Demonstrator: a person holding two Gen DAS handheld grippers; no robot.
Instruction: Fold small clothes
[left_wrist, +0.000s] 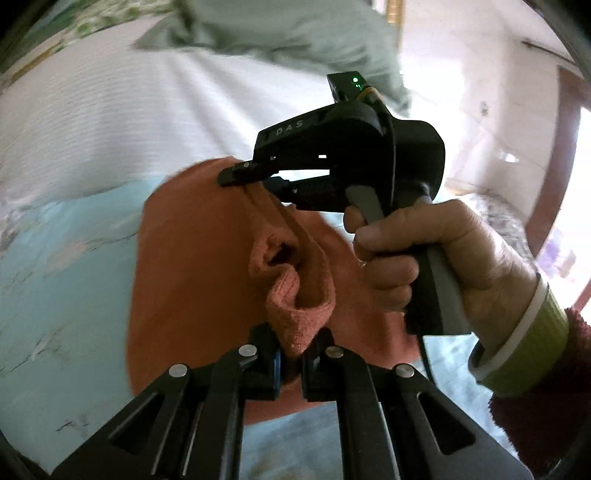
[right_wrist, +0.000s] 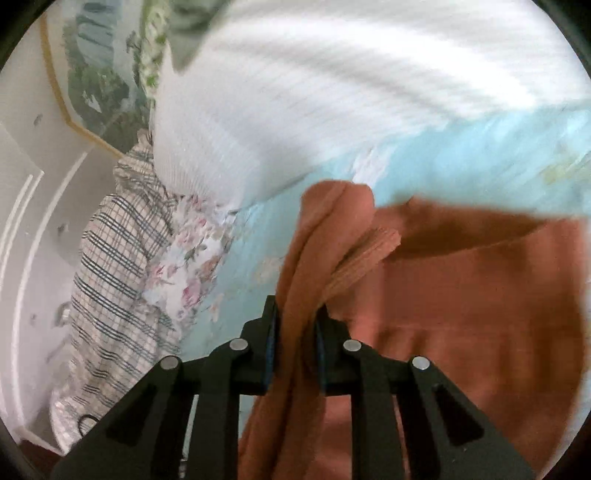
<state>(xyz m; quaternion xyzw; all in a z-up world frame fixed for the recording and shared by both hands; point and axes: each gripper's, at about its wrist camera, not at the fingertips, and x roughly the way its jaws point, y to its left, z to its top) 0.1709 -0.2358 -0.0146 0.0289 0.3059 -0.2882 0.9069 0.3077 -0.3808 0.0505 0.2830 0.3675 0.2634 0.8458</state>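
Note:
An orange knit garment (left_wrist: 192, 266) hangs over the light blue bed sheet (left_wrist: 55, 258), held up by both grippers. My left gripper (left_wrist: 291, 350) is shut on a bunched fold of its edge. My right gripper (left_wrist: 258, 181) shows in the left wrist view, held by a hand, shut on the garment's far edge. In the right wrist view my right gripper (right_wrist: 295, 332) is shut on a gathered strip of the orange garment (right_wrist: 461, 295), whose ribbed cuff (right_wrist: 369, 254) sticks out just beyond the fingers.
A white ribbed blanket (left_wrist: 129, 110) lies behind the garment, with a grey-green cloth (left_wrist: 295, 33) further back. A plaid cloth (right_wrist: 110, 277) and floral fabric (right_wrist: 192, 266) lie at the left bed edge. A framed picture (right_wrist: 92, 74) hangs on the wall.

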